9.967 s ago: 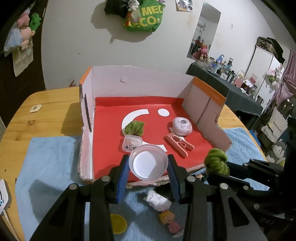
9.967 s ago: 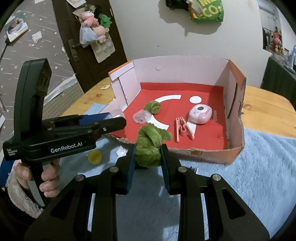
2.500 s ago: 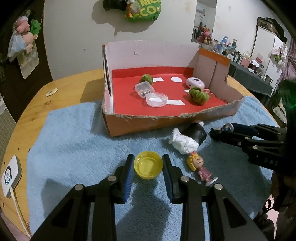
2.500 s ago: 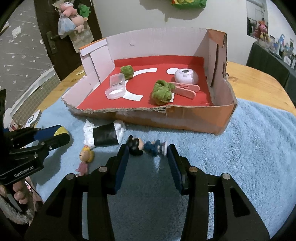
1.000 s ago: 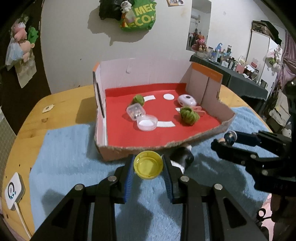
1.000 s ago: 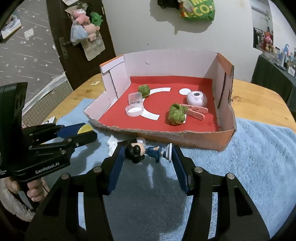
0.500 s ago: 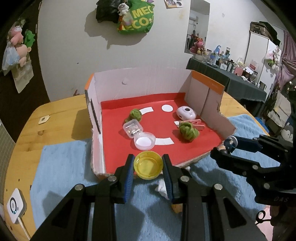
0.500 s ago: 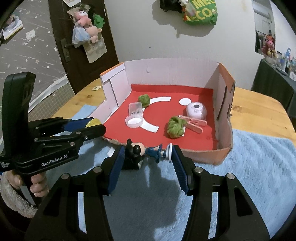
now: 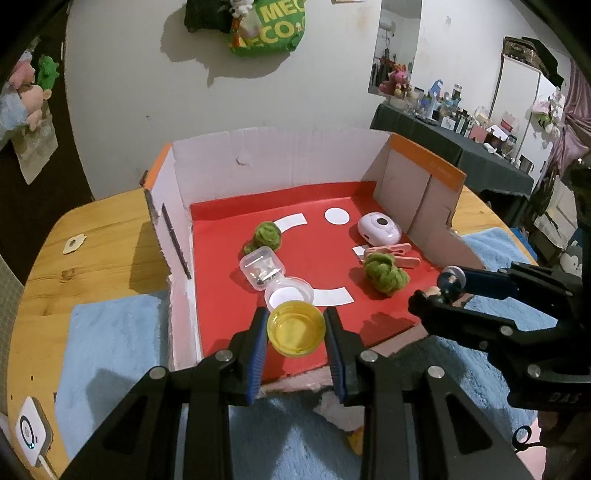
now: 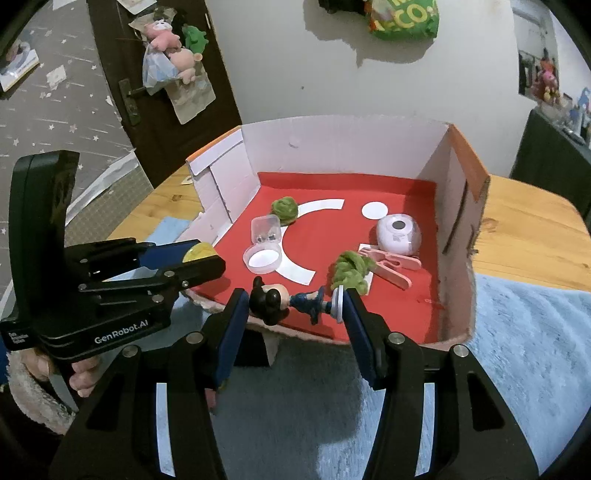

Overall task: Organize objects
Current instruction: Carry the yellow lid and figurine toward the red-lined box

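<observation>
- Two grippers hung at the near lip of the cardboard box (image 9: 280, 173), each loaded.
- Left gripper (image 9: 295, 334) had its jaws drawn in close, pinching the yellow cap (image 9: 296, 328) by its rim, poised over the red floor near the front edge, just short of the clear round lid (image 9: 289, 294).
- Right gripper (image 10: 293, 301) stood at a middling gap, clamped end to end on the little mouse figurine (image 10: 284, 300), lying crosswise over the front wall of the box.
- Already inside: two green yarn knots, a clear case, a white pod (image 10: 399, 235) and a pink clip (image 10: 393, 264).
- Risk, as I judged it: that cap was held only by its curved edge, so a twist could pop it free and send it rolling onto the blue towel (image 10: 517, 350).
- The figurine was gripped at head and base alone; any easing of the squeeze and it could pivot and drop short of the box.
- Both tools sat close together, so a clash of fingers looked possible.
- Writing: "GenRobot.AI" on the left tool; "ECO" on the green bag (image 9: 269, 31) on the wall.
</observation>
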Available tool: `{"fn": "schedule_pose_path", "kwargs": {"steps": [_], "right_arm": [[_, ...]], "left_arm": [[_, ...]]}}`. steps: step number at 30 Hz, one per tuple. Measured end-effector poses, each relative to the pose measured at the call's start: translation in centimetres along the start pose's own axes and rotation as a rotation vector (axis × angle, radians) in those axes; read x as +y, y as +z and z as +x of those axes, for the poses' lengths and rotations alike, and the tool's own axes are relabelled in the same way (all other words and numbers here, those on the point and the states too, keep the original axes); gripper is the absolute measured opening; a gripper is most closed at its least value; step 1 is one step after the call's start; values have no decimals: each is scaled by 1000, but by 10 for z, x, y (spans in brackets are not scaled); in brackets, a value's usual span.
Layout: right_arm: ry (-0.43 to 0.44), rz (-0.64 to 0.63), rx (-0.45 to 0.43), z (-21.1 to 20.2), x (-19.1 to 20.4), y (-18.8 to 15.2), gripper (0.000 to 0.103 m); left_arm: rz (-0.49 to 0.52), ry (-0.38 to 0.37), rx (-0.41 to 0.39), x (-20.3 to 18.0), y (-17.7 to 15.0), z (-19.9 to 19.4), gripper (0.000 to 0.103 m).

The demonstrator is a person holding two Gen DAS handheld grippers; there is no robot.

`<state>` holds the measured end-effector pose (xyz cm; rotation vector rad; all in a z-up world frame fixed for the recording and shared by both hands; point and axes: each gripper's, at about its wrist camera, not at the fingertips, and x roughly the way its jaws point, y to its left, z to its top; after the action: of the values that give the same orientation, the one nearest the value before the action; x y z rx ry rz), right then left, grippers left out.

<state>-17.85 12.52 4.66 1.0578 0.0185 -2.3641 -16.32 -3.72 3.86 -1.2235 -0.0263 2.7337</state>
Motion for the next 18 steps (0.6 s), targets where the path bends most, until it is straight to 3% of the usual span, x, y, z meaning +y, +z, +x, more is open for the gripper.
{"fn": "schedule_pose_path", "kwargs": {"steps": [18], "right_arm": [[93,73,161,43,-22,13,51]], "left_arm": [[42,-53,167,0,4,40,31]]}}
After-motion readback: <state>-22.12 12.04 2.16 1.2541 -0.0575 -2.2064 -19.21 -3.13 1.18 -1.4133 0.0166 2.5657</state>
